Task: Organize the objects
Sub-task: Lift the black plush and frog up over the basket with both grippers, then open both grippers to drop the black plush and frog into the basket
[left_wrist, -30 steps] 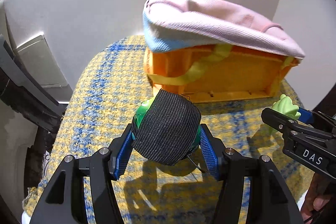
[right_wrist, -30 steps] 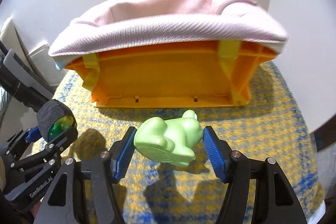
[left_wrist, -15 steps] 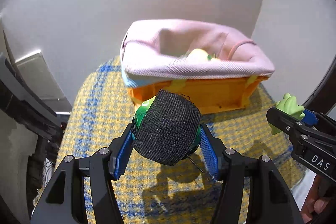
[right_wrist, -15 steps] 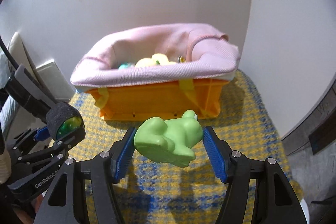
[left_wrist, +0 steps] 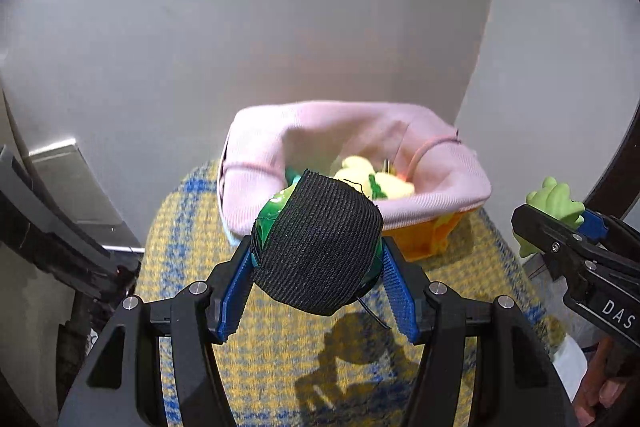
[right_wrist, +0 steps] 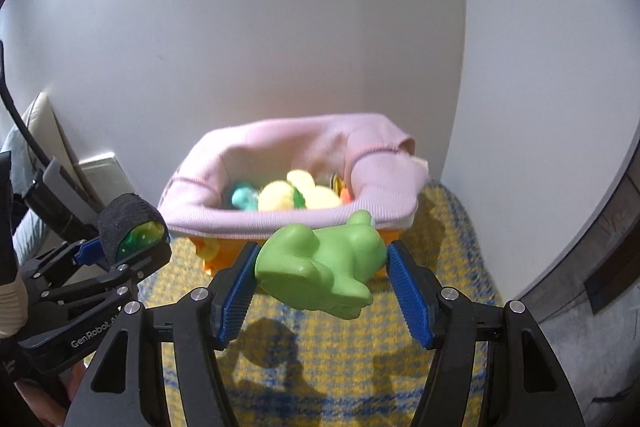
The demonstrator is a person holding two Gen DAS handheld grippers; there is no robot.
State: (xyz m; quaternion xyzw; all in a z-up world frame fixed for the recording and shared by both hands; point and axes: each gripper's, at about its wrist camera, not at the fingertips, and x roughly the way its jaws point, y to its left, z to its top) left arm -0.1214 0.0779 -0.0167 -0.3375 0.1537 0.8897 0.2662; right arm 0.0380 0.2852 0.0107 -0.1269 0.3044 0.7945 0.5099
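Both toys are in mid-carry toward the orange plastic basket lined with pink cloth, which already holds several toys.

The left gripper is clamped on a green ball wrapped in black ribbed fabric, just short of the basket's near rim.

The right gripper is clamped on a light green rubber frog, also just before that rim.

Next, each probably needs to go over the rim before release.

Your left gripper has its blue fingers pressed on a green ball wrapped in a black ribbed band, held above the yellow and blue checked cloth. Just beyond it sits an orange bin lined with pink fabric, with yellow soft toys inside. At the right edge, your right gripper clamps a light green frog toy.
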